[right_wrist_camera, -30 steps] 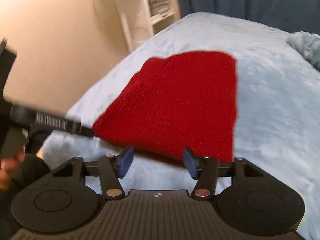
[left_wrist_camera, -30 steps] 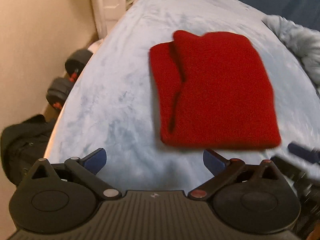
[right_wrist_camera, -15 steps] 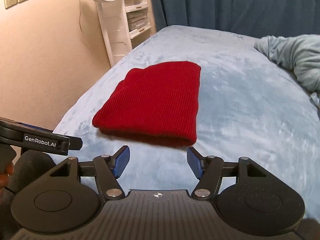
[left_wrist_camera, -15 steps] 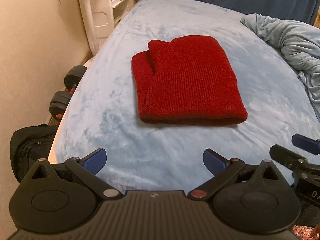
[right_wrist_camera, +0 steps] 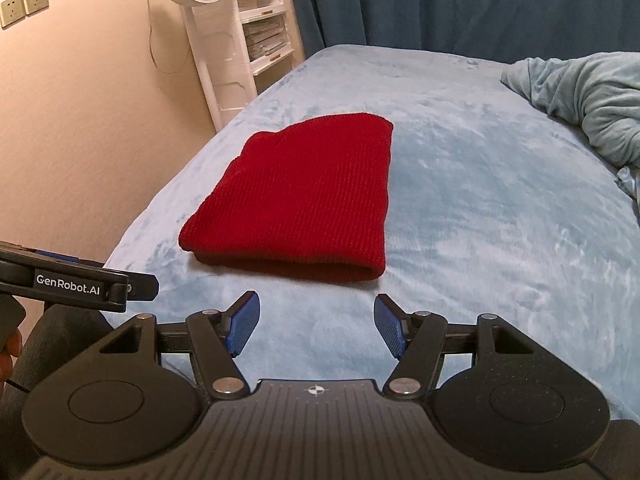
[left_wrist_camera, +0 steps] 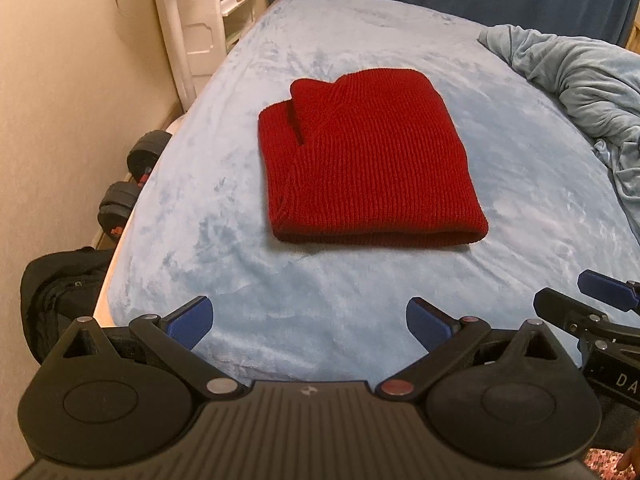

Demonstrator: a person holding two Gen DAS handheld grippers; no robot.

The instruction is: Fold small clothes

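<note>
You have bare light-blue plush bedcover on the near side, open up to the folded red knit garment. Far right, a rumpled pale-blue blanket blocks passage. The left edge drops toward black dumbbells and a beige wall.

The left black two-finger gripper with blue pads pointed downward toward twelve o'clock, its jaws spread wide with nothing between them. The right black two-finger gripper with blue pads aimed the same way, jaws apart and empty. In the left wrist view the right gripper showed at four o'clock; in the right wrist view the left gripper showed at nine o'clock, beside a fingertip.
</note>
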